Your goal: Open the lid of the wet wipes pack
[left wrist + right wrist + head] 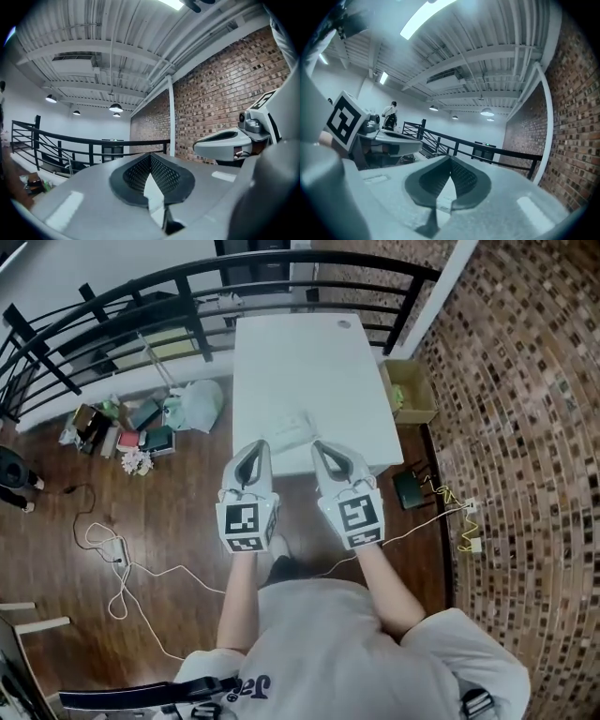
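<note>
**Two hand-held grippers poised at tabletop's near edge, wipes pack just ahead**

The left hand-held gripper (253, 454) and the right hand-held gripper (325, 452) sit side by side at centre frame. Each has its jaws drawn together at the tips, with nothing gripped. Both tips reach just over the near edge of the white tabletop (309, 362).

The wet wipes pack (287, 427) lies flat just above them in the frame, close to that near edge and roughly in line with the gap between the two tools. Whether its lid is up cannot be told.

Beyond the pack the tabletop runs bare toward the top of the frame, apart from a small round fitting (344, 324) near its far right corner.

A black railing (187, 282) curves behind the far edge. A brick wall (525, 381) fills the right side, and a cardboard box (412, 390) sits between it and the tabletop. Bags and books (150, 423) crowd the wooden floor (169, 521) at upper left, and white cables (122, 568) trail across the lower left.
</note>
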The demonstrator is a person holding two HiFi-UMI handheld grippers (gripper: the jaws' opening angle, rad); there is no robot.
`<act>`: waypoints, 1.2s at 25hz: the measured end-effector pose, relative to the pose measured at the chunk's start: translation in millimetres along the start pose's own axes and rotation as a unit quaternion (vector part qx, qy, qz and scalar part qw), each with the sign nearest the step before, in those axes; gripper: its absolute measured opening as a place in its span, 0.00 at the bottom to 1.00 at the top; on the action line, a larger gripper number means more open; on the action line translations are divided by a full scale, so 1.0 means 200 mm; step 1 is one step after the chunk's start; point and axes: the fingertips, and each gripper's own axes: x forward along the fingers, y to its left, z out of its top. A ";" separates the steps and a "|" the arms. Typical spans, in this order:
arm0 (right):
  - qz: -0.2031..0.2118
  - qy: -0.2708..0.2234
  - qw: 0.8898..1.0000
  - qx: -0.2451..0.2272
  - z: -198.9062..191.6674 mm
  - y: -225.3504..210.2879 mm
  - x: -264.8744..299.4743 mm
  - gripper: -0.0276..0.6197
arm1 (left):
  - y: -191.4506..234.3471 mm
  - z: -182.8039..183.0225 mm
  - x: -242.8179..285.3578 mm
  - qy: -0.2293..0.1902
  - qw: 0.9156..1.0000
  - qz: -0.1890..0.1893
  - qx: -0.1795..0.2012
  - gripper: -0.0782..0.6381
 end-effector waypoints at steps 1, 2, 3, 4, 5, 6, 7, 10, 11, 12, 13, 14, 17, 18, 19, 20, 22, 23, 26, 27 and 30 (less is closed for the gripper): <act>0.000 0.004 1.000 -0.002 -0.01 -0.01 0.06 0.03 | 0.06 -0.01 0.06 -0.001 1.000 0.001 -0.004 0.13; 0.002 0.010 1.000 -0.005 -0.02 -0.02 0.12 0.03 | 0.10 -0.03 0.10 0.003 1.000 0.002 -0.011 0.13; 0.005 0.015 1.000 -0.010 -0.05 -0.01 0.16 0.03 | 0.14 -0.07 0.15 0.011 1.000 0.001 -0.021 0.13; 0.007 0.022 1.000 -0.015 -0.08 -0.01 0.21 0.03 | 0.18 -0.11 0.19 0.021 0.999 0.001 -0.034 0.13; 0.008 0.031 0.999 -0.018 -0.12 -0.01 0.26 0.03 | 0.21 -0.16 0.25 0.035 0.998 0.000 -0.046 0.13; 0.009 0.041 0.999 -0.018 -0.16 -0.01 0.30 0.03 | 0.23 -0.22 0.29 0.054 0.997 -0.002 -0.056 0.13; 0.010 0.052 0.999 -0.015 -0.21 -0.02 0.33 0.03 | 0.24 -0.29 0.33 0.075 0.995 -0.004 -0.061 0.13; 0.019 0.082 0.996 -0.008 -0.37 -0.05 0.43 0.03 | 0.27 -0.50 0.41 0.136 0.989 -0.004 -0.057 0.13; 0.022 0.092 0.995 -0.013 -0.42 -0.06 0.48 0.03 | 0.29 -0.58 0.45 0.151 0.987 -0.001 -0.050 0.13; 0.024 0.102 0.994 -0.021 -0.47 -0.08 0.53 0.03 | 0.31 -0.66 0.49 0.167 0.985 0.002 -0.044 0.13; 0.029 0.112 0.993 -0.033 -0.51 -0.10 0.57 0.03 | 0.32 -0.74 0.52 0.185 0.982 0.004 -0.043 0.13; 0.037 0.121 0.991 -0.044 -0.55 -0.11 0.61 0.03 | 0.32 -0.82 0.55 0.205 0.977 0.004 -0.051 0.13; 0.062 0.139 0.986 -0.072 -0.67 -0.12 0.70 0.03 | 0.27 -1.04 0.60 0.250 0.964 -0.004 -0.091 0.13; 0.071 0.145 0.983 -0.083 -0.71 -0.13 0.72 0.03 | 0.26 -1.10 0.62 0.260 0.960 -0.003 -0.101 0.13; 0.082 0.152 0.980 -0.095 -0.76 -0.13 0.75 0.03 | 0.26 -1.15 0.64 0.269 0.957 0.000 -0.109 0.13; 0.095 0.159 0.977 -0.104 -0.80 -0.12 0.76 0.03 | 0.25 -1.19 0.66 0.278 0.954 0.003 -0.115 0.13; 0.121 0.174 0.970 -0.119 -0.90 -0.09 0.79 0.03 | 0.24 -1.29 0.69 0.298 0.948 0.003 -0.117 0.13; 0.131 0.181 0.967 -0.125 -0.95 -0.08 0.80 0.03 | 0.23 -1.33 0.70 0.309 0.944 0.000 -0.115 0.13; 0.157 0.200 0.957 -0.139 -1.07 -0.05 0.84 0.03 | 0.21 -1.44 0.72 0.337 0.934 -0.005 -0.116 0.13; 0.165 0.204 0.954 -0.142 -1.10 -0.04 0.86 0.03 | 0.22 -1.47 0.73 0.338 0.934 -0.004 -0.117 0.13; 0.180 0.218 0.948 -0.147 -1.19 -0.02 0.89 0.08 | 0.22 -1.48 0.75 0.326 0.936 -0.005 -0.130 0.13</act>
